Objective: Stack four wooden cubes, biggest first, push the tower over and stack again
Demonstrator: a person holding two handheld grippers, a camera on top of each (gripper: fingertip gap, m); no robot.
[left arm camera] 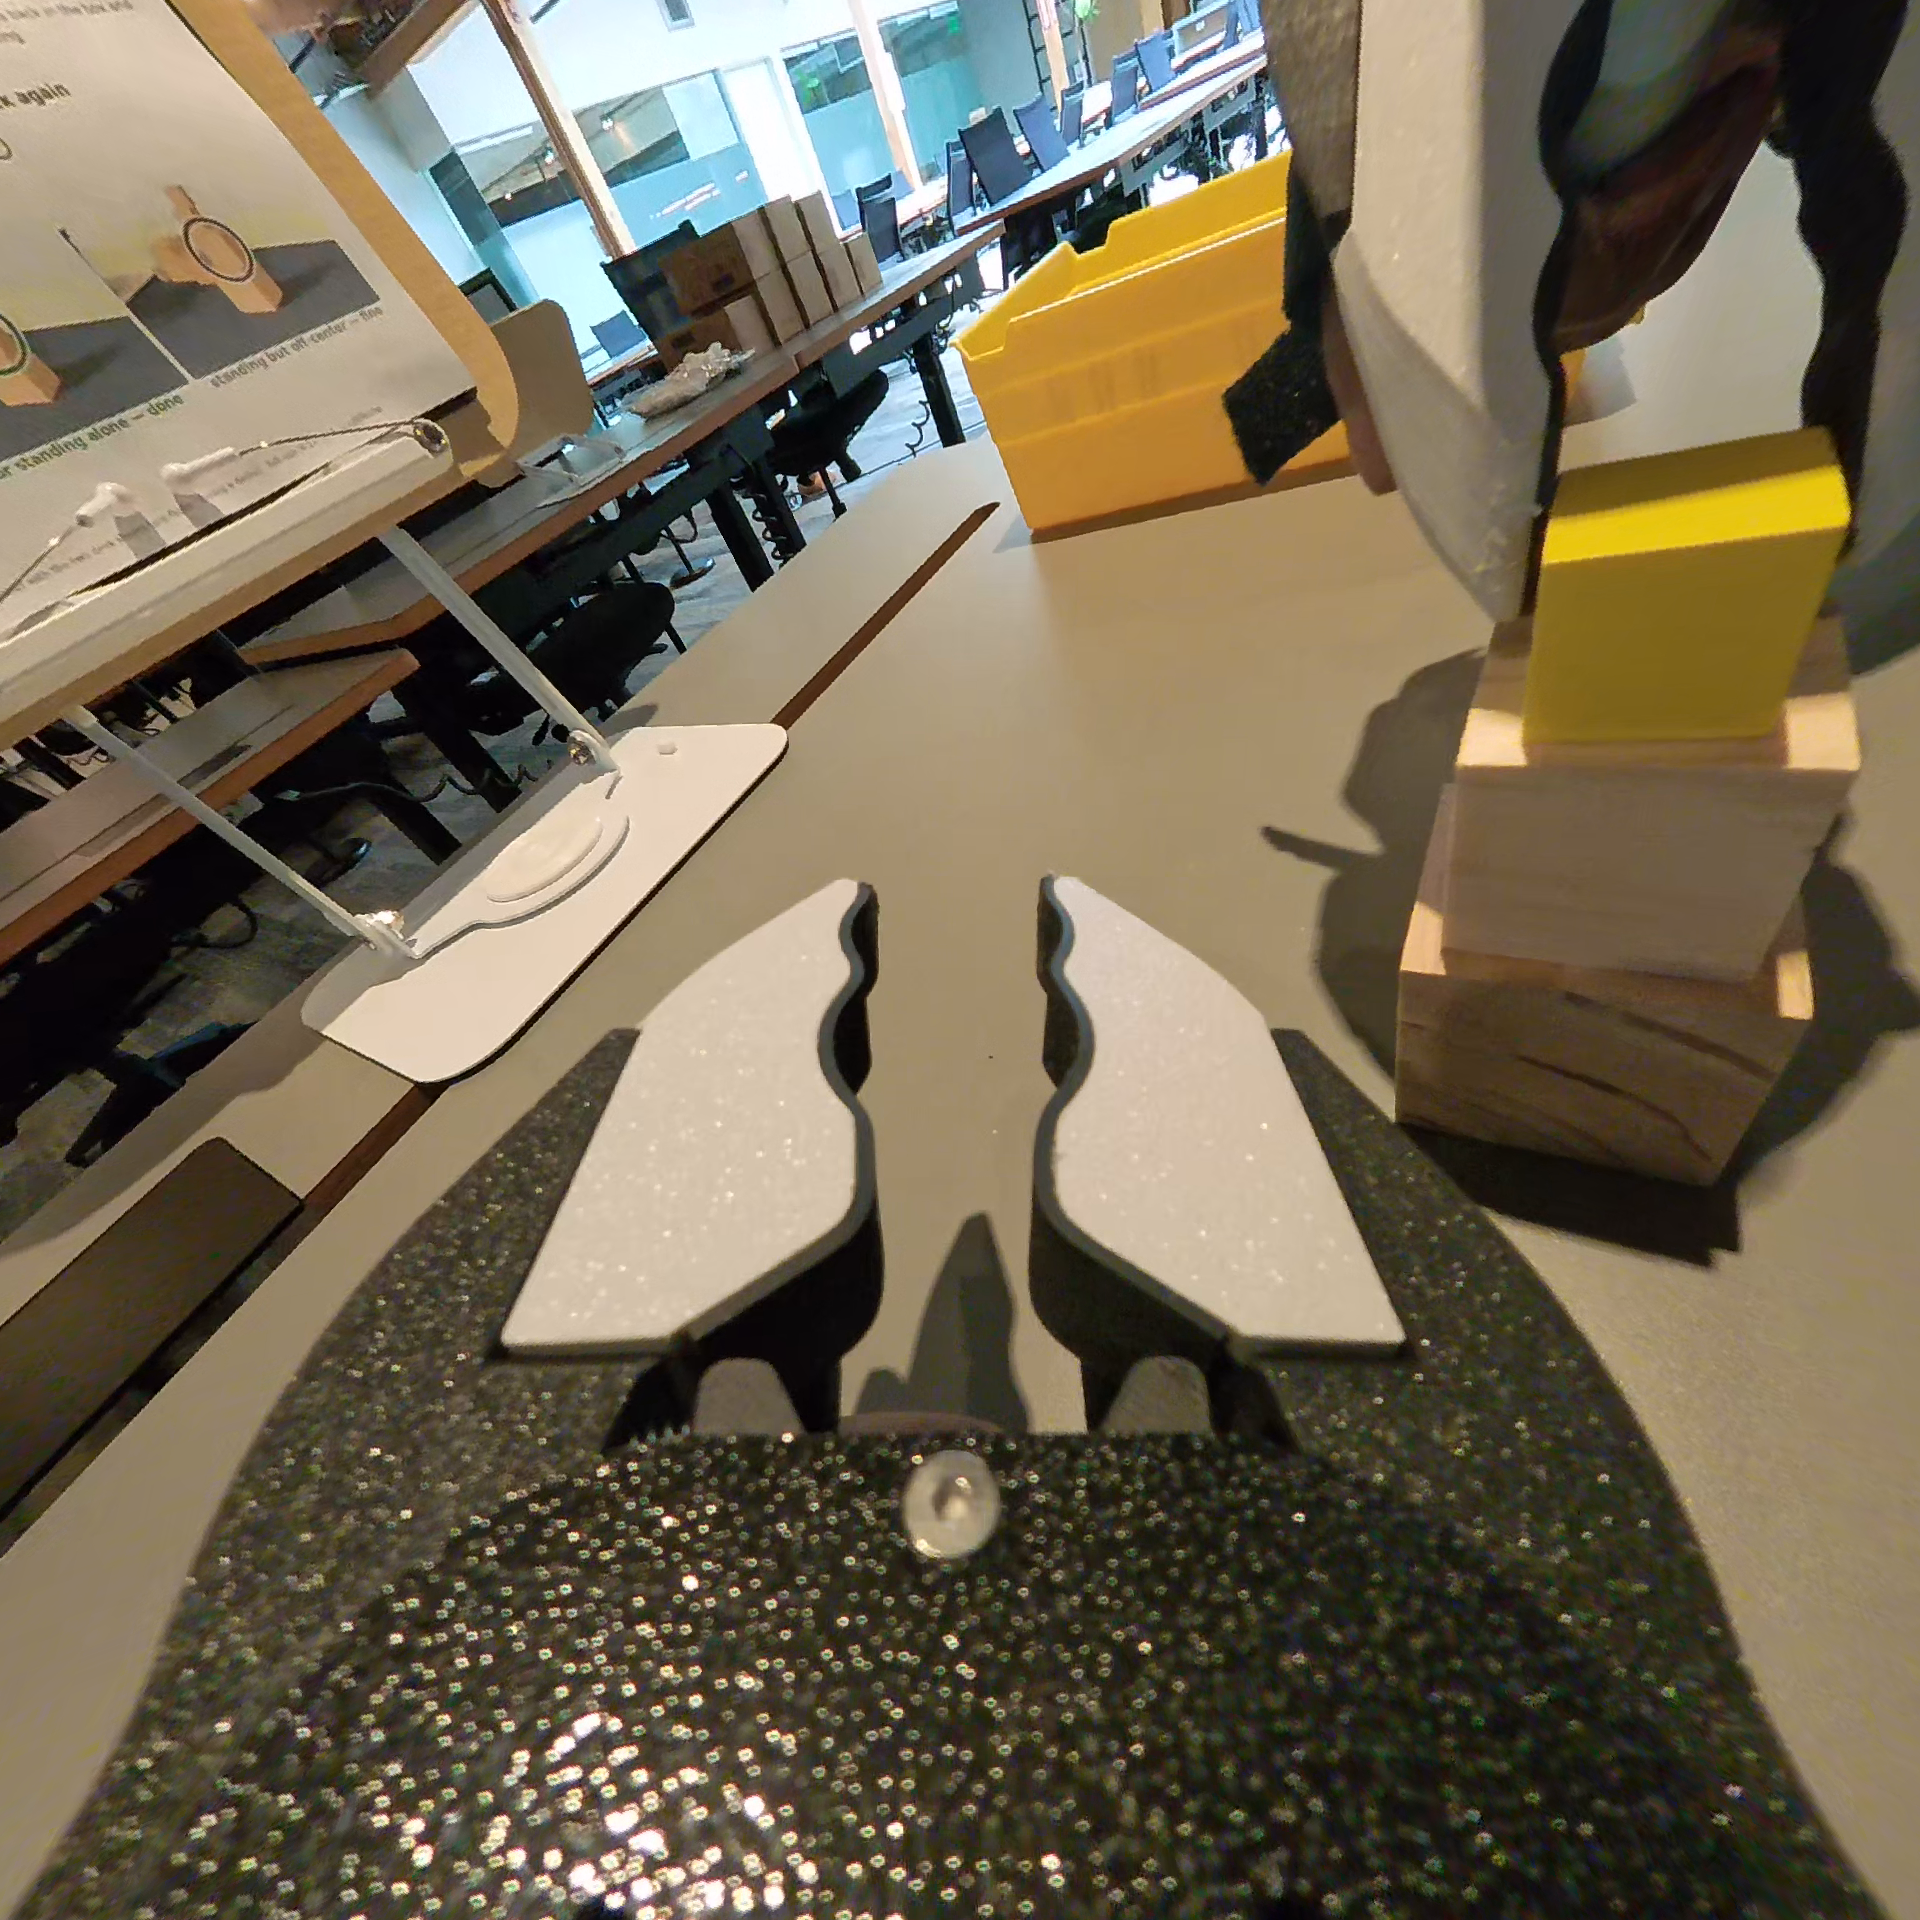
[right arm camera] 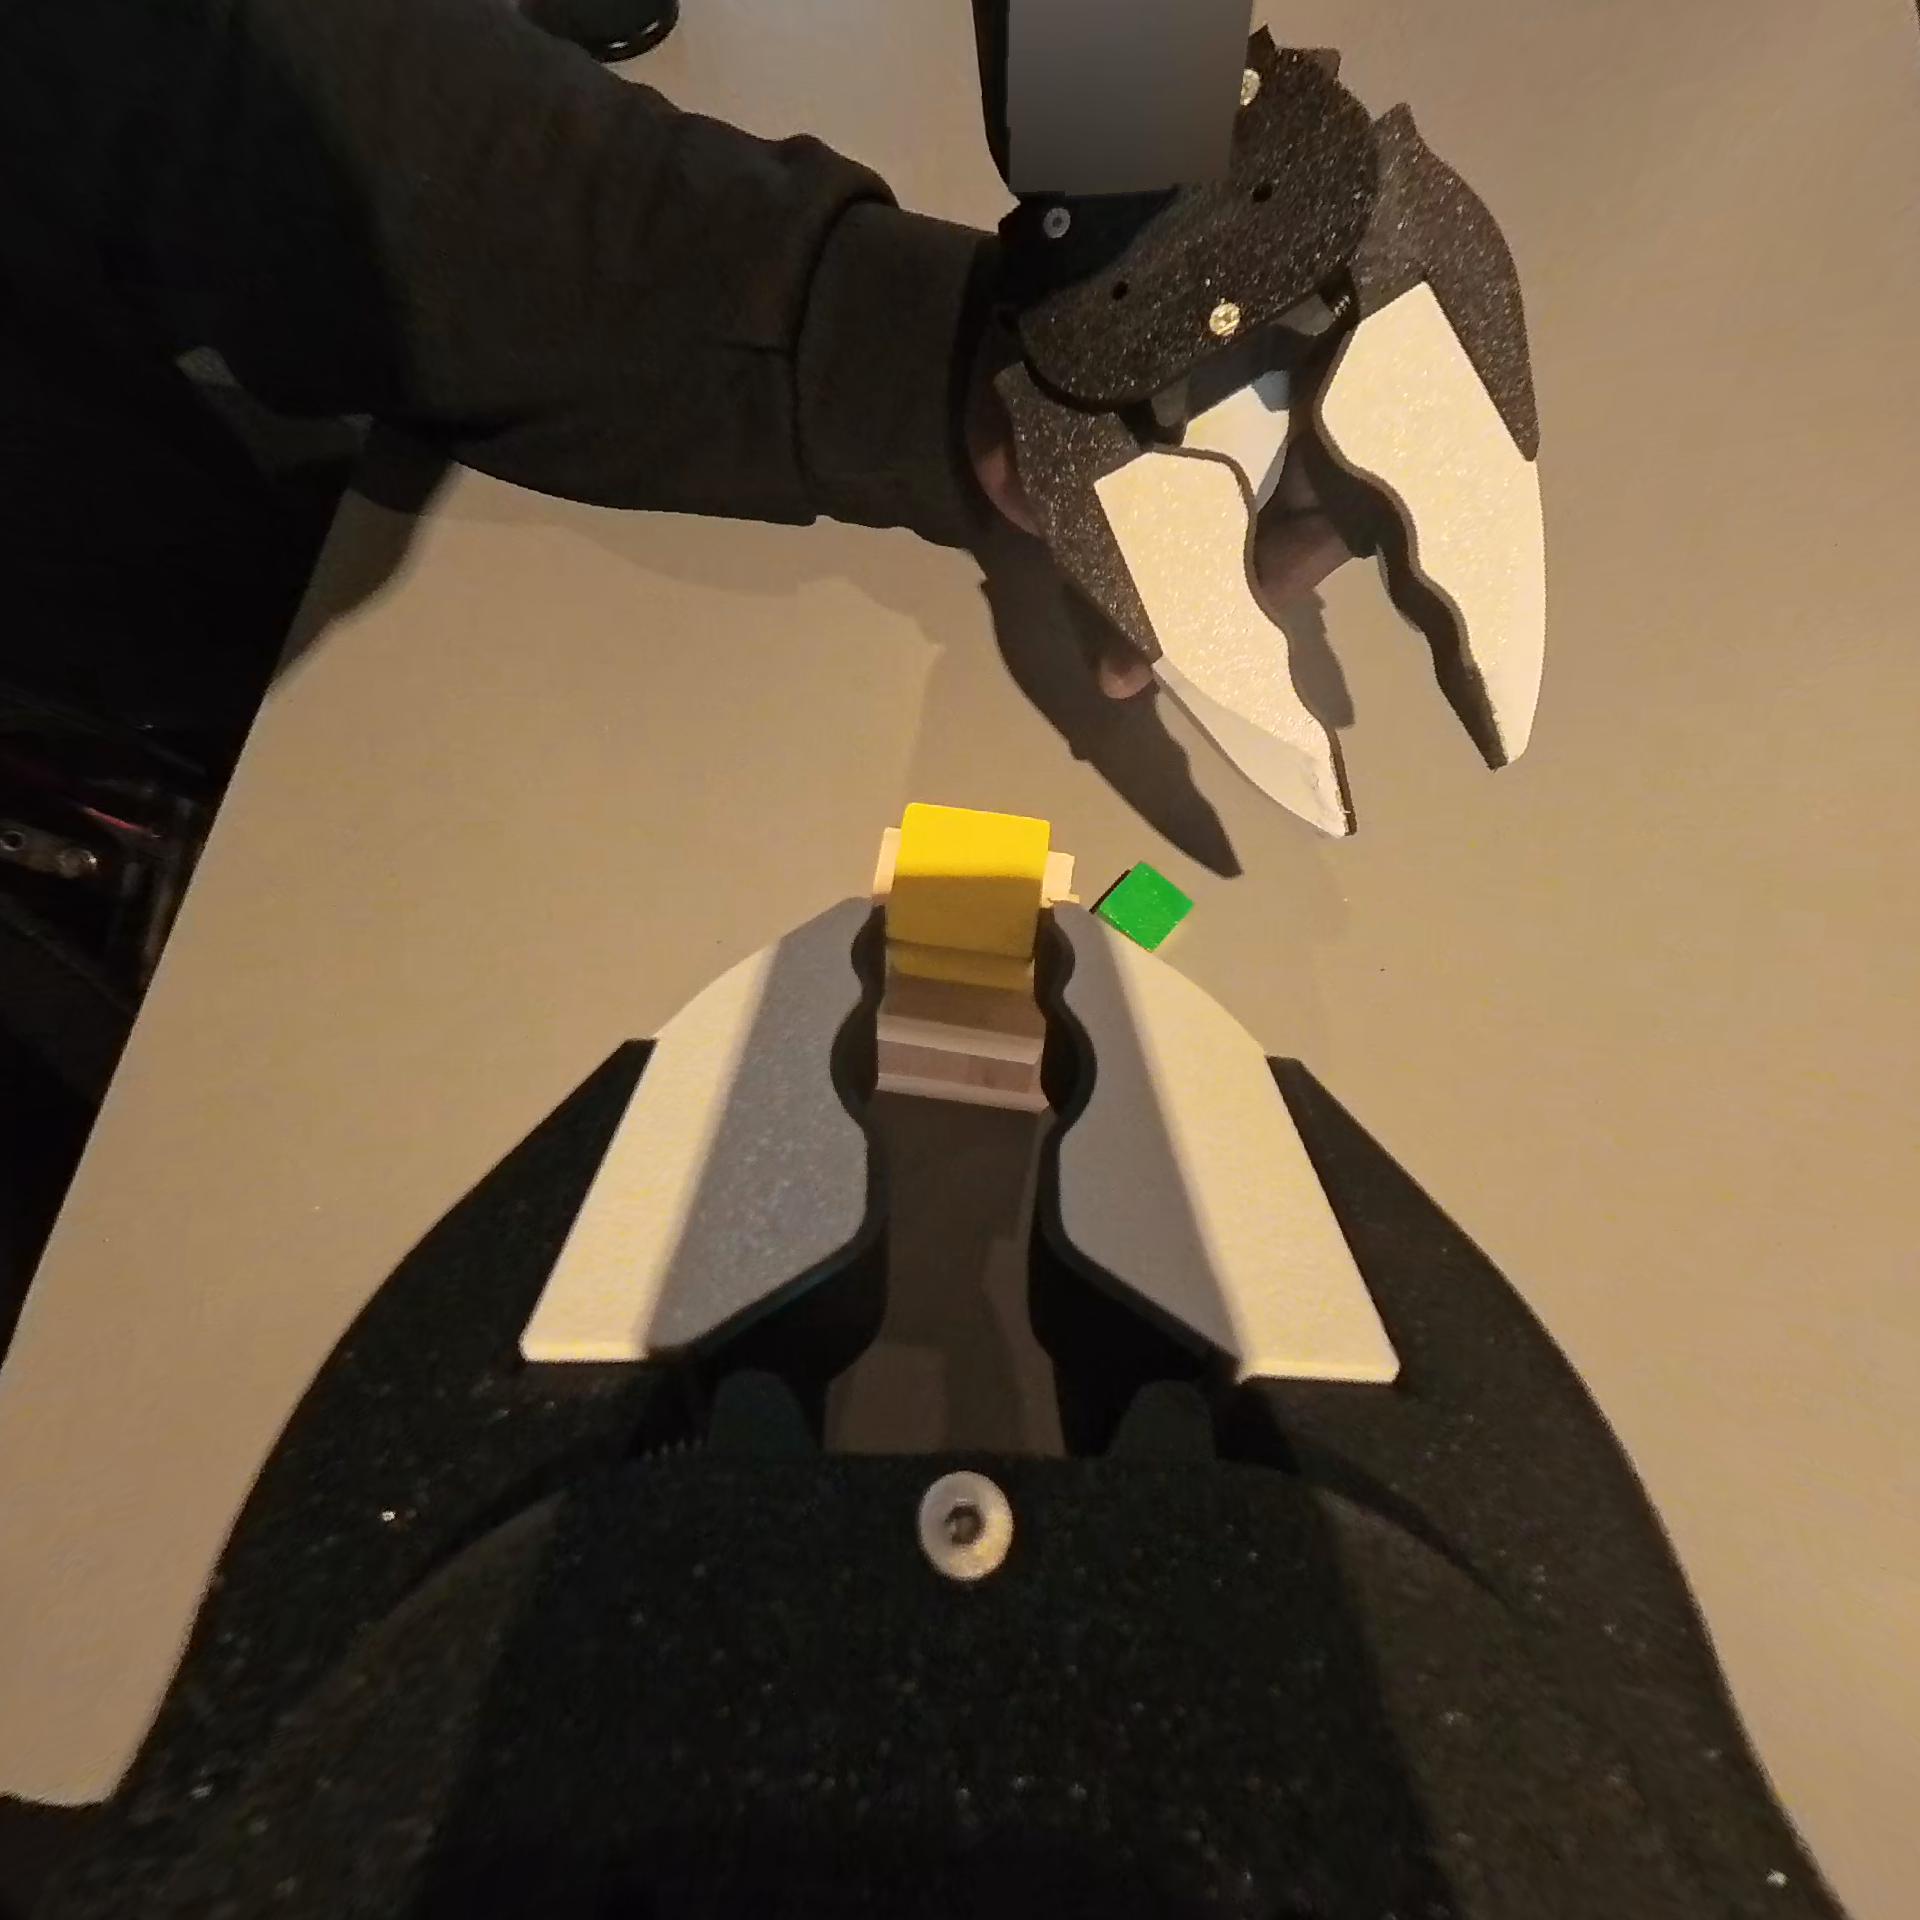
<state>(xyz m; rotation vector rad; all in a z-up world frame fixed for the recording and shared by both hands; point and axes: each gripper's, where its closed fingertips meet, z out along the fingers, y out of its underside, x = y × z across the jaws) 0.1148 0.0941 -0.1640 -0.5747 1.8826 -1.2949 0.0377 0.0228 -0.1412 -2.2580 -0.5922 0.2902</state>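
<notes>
Nearest to the left wrist camera, the left gripper [left arm camera: 958,925] hovers low over the grey table [left arm camera: 1091,665] with its jaws parted and nothing between them; only bare tabletop shows in the gap. Just to its right stands the tower: a large wooden cube [left arm camera: 1590,1070] at the bottom, a paler medium wooden cube [left arm camera: 1621,862] on it, set a little askew, and a yellow cube [left arm camera: 1683,603] on top. The right gripper [right arm camera: 961,925] comes down from above onto the yellow cube, one pale finger [left arm camera: 1455,416] against its left face. The far finger is cut off by the frame edge in that view.

From the right wrist camera, looking steeply down, the fingertips flank the yellow cube on both sides and appear to clamp it, though the contact itself sits in shadow. The wooden cubes below are mostly hidden by the fingers; only slivers show. Whether the yellow cube rests fully on the stack or is just above it, I cannot tell.

A small green cube [right arm camera: 1143,904] lies on the table just beside the tower. Beyond it a dark sleeve [right arm camera: 623,312] leads to the hand on the left gripper.

Farther off are a yellow bin [left arm camera: 1132,384], an instruction board [left arm camera: 208,260] on a white stand [left arm camera: 540,883], and blurred desks and chairs.
</notes>
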